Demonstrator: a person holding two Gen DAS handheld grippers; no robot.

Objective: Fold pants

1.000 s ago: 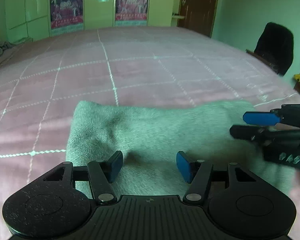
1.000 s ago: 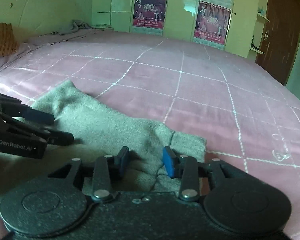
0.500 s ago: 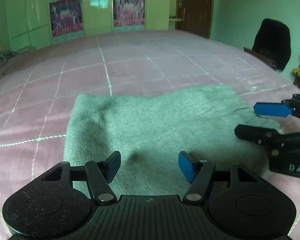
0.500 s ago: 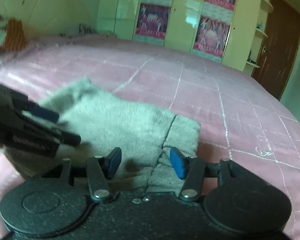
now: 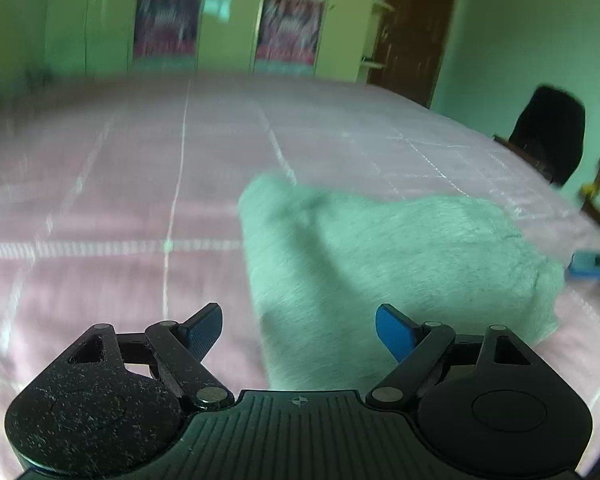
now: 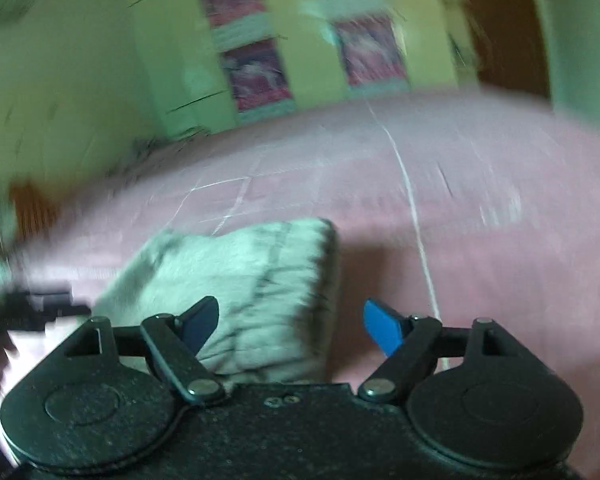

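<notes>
The left gripper (image 5: pixel 298 330) is spreading its blue pads with nothing pinched between them, the folded grey pants (image 5: pixel 400 264) lying on the pink bed (image 5: pixel 120 200) just ahead of it and a little to its right. The right gripper (image 6: pixel 290 326) is widening too and holds nothing, the pants (image 6: pixel 240 280) sitting ahead and to its left with a dark seam visible only from this side. Only the left view shows the dark chair (image 5: pixel 550 132) beside the bed and the brown door (image 5: pixel 416 28); both show the blurred wardrobe posters (image 5: pixel 164 28).
</notes>
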